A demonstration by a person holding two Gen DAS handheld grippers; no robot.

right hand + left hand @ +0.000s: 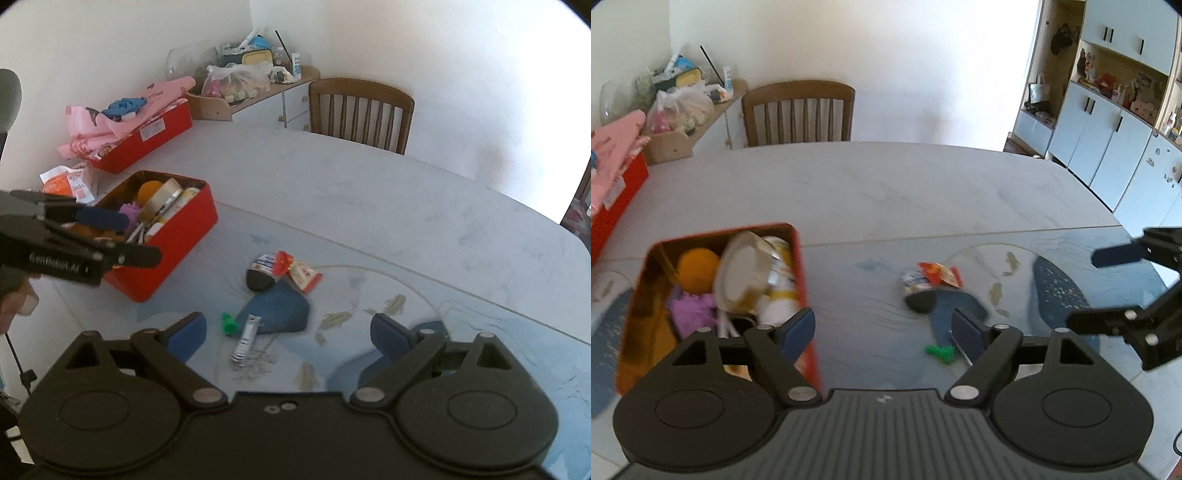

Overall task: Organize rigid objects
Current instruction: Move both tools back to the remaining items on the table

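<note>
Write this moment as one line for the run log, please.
left gripper: open, empty | right gripper: open, empty | red box: partly filled | on table: green piece, tube, packets

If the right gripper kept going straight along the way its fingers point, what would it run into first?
Probably the small silver metal piece lying on the table ahead of the open right gripper, beside the green toy; depth is uncertain.

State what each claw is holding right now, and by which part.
Nothing is held. The left claw is open above the table, and the right claw is open too, with nothing between its fingers.
</note>
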